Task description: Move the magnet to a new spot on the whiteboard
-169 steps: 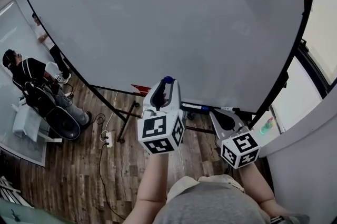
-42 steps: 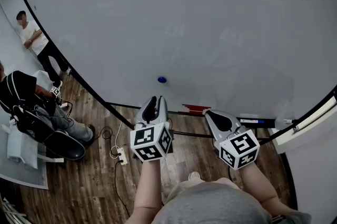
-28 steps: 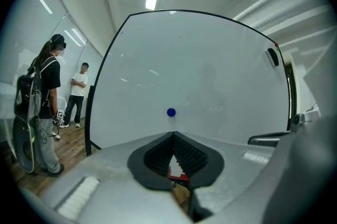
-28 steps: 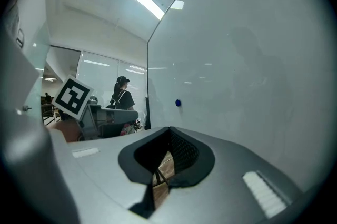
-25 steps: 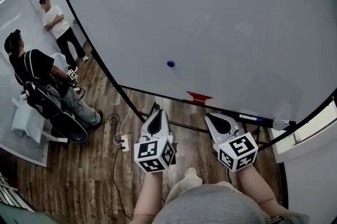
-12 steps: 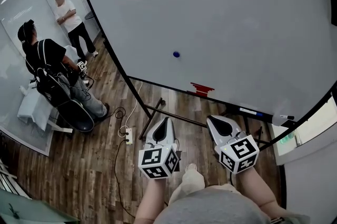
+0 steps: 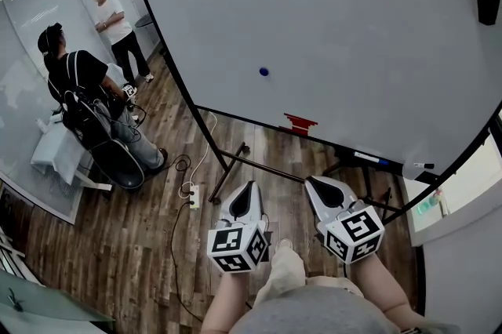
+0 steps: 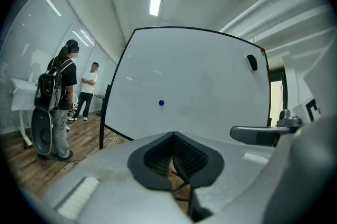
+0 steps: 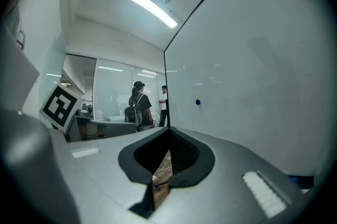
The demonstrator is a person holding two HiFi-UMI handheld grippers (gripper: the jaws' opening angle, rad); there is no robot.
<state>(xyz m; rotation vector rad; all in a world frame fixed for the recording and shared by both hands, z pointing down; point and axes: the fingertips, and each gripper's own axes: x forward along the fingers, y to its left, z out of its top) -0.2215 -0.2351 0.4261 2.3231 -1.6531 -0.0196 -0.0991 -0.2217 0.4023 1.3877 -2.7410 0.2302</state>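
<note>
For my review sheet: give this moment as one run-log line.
magnet: on whiteboard, untouched | left gripper: jaws shut, empty | right gripper: jaws shut, empty

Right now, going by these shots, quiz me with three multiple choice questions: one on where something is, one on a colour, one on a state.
1. Where is the magnet?
A: on the floor. B: stuck on the whiteboard. C: on the board's tray.
2. What colour is the magnet?
A: red. B: green. C: blue.
3. How do the jaws of the left gripper stand?
A: together, with nothing between them. B: wide apart. C: closed on the magnet.

Answers:
1. B, it sits on the board's white face, apart from everything else.
2. C, it shows as a small blue dot in all three views.
3. A, the left gripper view shows the jaws meeting, with the magnet far off on the board.
</note>
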